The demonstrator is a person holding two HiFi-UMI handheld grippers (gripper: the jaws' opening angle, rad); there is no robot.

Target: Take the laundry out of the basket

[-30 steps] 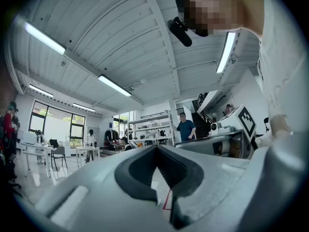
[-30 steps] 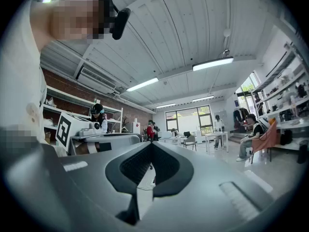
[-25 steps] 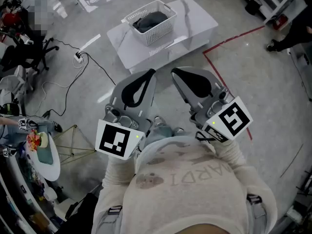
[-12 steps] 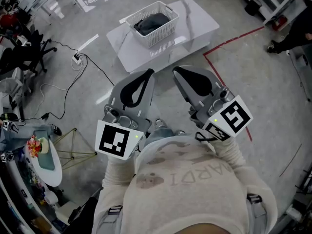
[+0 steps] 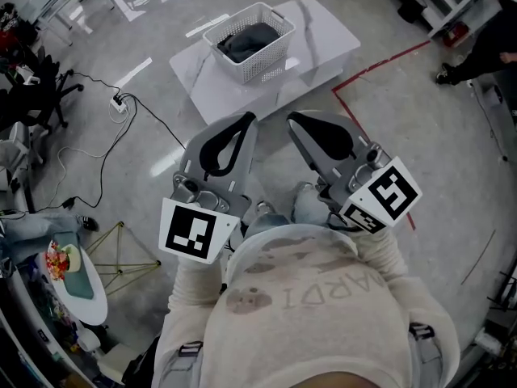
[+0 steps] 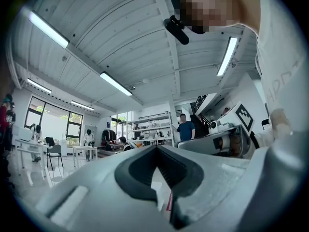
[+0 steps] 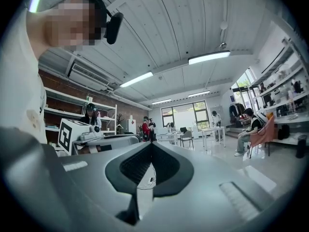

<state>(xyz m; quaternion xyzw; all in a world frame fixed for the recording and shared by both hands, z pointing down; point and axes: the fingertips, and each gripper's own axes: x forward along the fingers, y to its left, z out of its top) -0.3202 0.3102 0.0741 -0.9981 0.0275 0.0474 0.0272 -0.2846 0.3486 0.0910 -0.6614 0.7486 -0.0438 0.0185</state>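
Left tongs and right tongs both pressed together, empty; basket of laundry at 12 o'clock on surface, arriving unopened could shove it off.

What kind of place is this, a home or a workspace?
Most likely an open-plan lab or workshop, not a home: red tape lines mark the polished floor, strip lights hang from a bare ceiling, and desks with office chairs stand near the windows.
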